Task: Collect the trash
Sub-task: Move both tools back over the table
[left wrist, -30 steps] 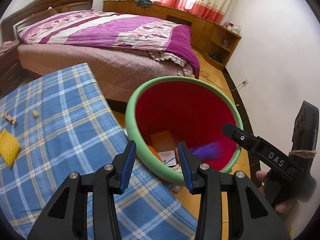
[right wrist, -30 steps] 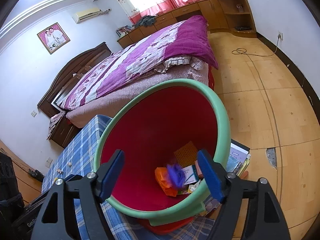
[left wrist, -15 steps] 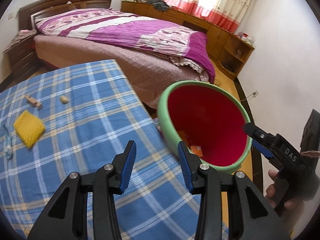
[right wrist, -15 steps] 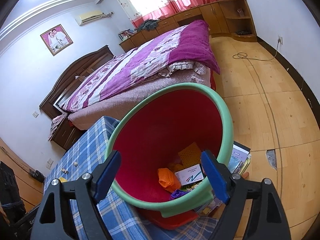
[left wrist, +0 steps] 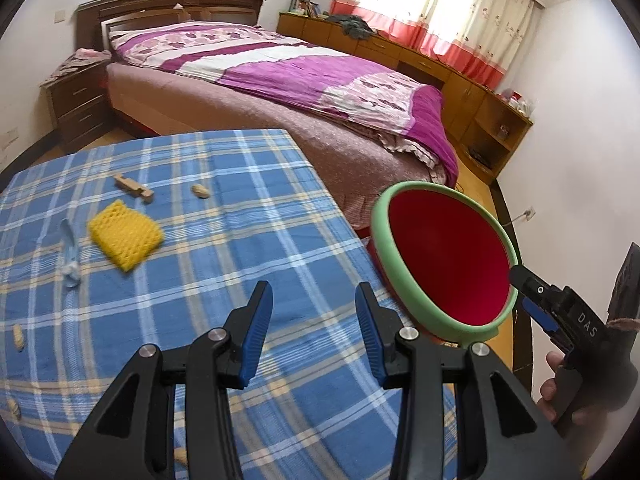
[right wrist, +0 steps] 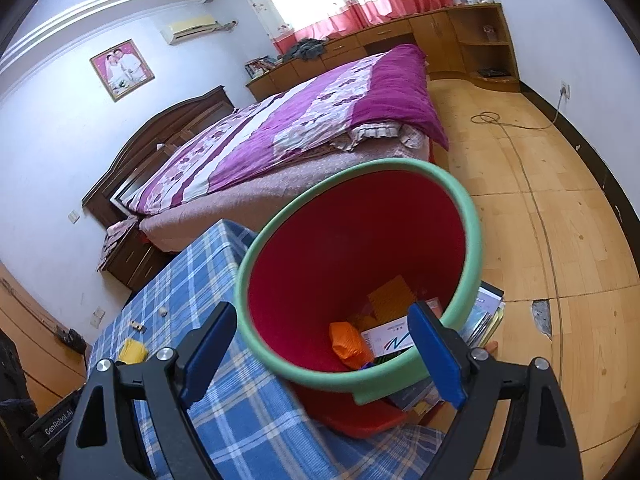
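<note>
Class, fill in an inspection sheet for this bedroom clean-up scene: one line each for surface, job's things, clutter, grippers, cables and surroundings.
Surface: table under a blue checked cloth.
Job's things: yellow foam net, wooden clip, peanuts, and a clear wrapper lie on the cloth; red bin with green rim stands tilted at the table's edge, holding an orange wrapper and a card box.
Clutter: booklets on the floor behind the bin.
Grippers: left gripper open and empty over the cloth; right gripper open and empty at the bin mouth, its jaws have just been opening.
Cables: a cord runs across the floor to a wall socket.
Surroundings: bed, wooden cabinets, curtains.
</note>
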A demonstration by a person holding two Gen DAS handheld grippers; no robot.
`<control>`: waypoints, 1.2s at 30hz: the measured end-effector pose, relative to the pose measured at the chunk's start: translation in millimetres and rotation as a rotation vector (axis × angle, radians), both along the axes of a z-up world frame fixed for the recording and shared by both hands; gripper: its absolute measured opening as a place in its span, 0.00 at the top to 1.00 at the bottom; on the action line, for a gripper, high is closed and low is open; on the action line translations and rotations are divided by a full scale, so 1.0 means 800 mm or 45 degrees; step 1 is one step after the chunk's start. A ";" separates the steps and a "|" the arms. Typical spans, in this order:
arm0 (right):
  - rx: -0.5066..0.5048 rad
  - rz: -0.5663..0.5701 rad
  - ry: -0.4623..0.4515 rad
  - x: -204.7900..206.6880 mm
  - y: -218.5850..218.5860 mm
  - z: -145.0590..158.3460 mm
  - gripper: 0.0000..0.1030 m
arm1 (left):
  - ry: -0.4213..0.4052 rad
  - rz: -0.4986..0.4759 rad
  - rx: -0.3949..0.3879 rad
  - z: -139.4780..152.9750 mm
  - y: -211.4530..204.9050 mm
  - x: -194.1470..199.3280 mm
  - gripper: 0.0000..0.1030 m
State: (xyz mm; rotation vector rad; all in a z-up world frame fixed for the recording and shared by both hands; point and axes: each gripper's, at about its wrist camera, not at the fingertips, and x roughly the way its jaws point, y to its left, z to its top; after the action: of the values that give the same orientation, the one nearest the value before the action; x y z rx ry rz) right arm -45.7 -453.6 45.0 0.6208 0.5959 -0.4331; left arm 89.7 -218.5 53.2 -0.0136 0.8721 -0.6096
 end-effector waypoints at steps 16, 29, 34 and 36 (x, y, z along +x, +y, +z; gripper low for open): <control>-0.044 0.148 0.023 0.032 0.077 0.010 0.12 | 0.000 0.173 -0.028 0.001 0.086 0.008 0.58; -0.081 0.270 0.057 0.071 0.129 0.009 0.12 | 0.012 0.315 -0.027 -0.010 0.146 0.027 0.58; -0.081 0.304 0.075 0.088 0.143 0.003 0.12 | 0.004 0.353 -0.006 -0.016 0.160 0.037 0.58; -0.080 0.312 0.078 0.093 0.146 0.001 0.12 | 0.003 0.368 0.006 -0.018 0.165 0.042 0.58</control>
State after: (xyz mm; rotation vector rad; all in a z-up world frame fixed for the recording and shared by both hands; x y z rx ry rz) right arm 28.6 -336.4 46.1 0.4686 0.7048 -0.2406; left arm 123.1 -86.7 38.6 -0.1339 0.8550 -0.3373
